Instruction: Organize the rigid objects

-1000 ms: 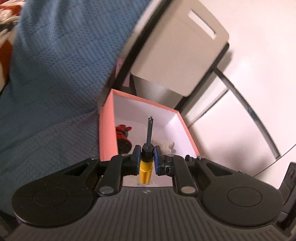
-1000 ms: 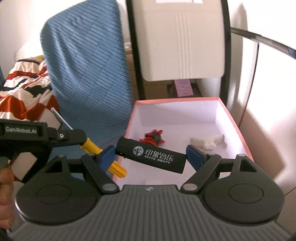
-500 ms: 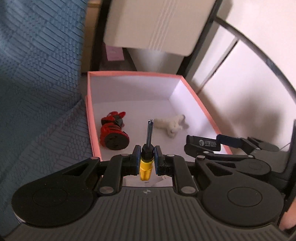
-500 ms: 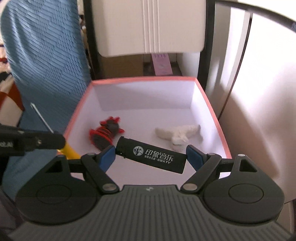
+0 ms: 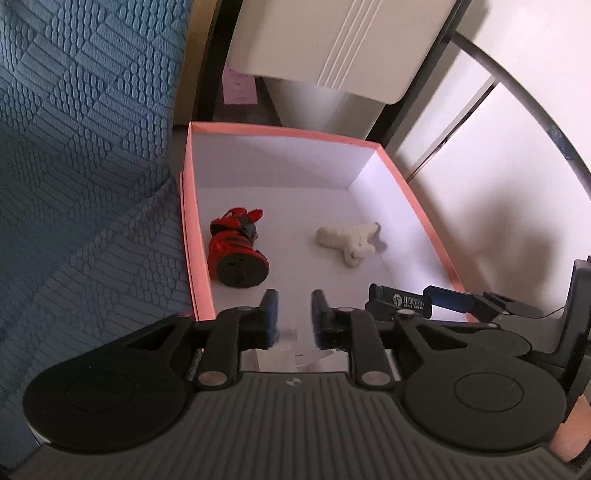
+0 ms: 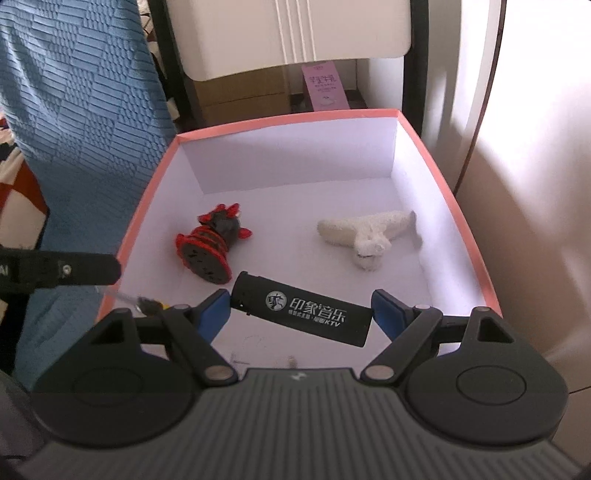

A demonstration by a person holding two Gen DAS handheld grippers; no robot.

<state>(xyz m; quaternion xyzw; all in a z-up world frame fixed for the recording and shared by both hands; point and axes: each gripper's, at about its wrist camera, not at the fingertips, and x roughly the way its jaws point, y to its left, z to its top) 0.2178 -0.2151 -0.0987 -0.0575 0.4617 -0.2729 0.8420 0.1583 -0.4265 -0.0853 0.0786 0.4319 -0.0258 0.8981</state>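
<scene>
A pink-rimmed white box [image 5: 186, 221] [image 6: 469, 236] holds a red and black toy [image 5: 236, 251] [image 6: 210, 247] and a white fluffy toy [image 5: 351, 240] [image 6: 365, 236]. My left gripper [image 5: 294, 310] is open and empty over the box's near left corner. In the right wrist view the screwdriver [image 6: 144, 301] shows blurred below the left gripper's finger [image 6: 66, 273], by the box's left wall. My right gripper [image 6: 301, 308] is shut on a black lighter [image 6: 303, 308] with white print, held over the box's near end; the lighter also shows in the left wrist view [image 5: 400, 301].
A blue textured cloth [image 5: 74, 184] [image 6: 81, 110] lies along the box's left side. A white chair back [image 5: 343, 44] [image 6: 288, 33] and a pink carton [image 6: 325, 86] stand behind the box. A white wall panel [image 5: 498, 166] is to the right.
My left gripper has opened and let go of the yellow-handled screwdriver, which has dropped out of its jaws. Both grippers have moved closer over the box. The lighter stays gripped.
</scene>
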